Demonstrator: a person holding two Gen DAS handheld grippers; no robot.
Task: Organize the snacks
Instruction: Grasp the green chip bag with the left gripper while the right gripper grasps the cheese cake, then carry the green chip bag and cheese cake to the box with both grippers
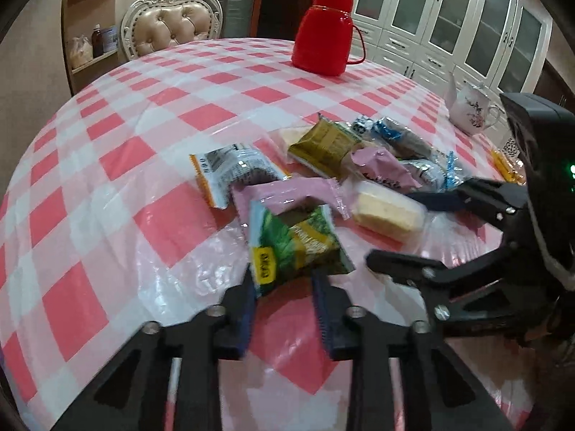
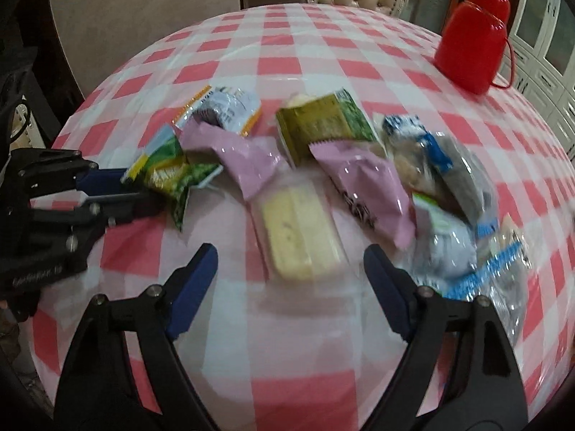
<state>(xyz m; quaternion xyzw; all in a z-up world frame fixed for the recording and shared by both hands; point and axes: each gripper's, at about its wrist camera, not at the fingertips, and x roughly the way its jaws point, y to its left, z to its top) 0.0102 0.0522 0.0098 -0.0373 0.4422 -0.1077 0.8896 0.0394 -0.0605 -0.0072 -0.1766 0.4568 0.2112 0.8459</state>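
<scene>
On the pink checked tablecloth (image 1: 107, 165) lies a loose heap of snack packets. My left gripper (image 1: 284, 287) is shut on the near end of a green and yellow snack packet (image 1: 298, 248), which sticks out forward between its blue pads. The right wrist view shows this packet (image 2: 169, 172) held in the left gripper (image 2: 140, 190) at the left. My right gripper (image 2: 291, 269) stands open. A yellow cake in a clear wrapper (image 2: 298, 230) lies with its near end between the fingertips, and the pads are clear of it. In the left wrist view the right gripper (image 1: 390, 228) straddles that cake (image 1: 384, 215).
Pink packets (image 2: 363, 183), an olive packet (image 2: 320, 125), a white and orange packet (image 2: 222, 107) and blue and clear wrappers (image 2: 442, 179) lie close around the cake. A red flask (image 1: 323, 32) and a white teapot (image 1: 470, 111) stand further back. A padded chair (image 1: 172, 25) is behind the table.
</scene>
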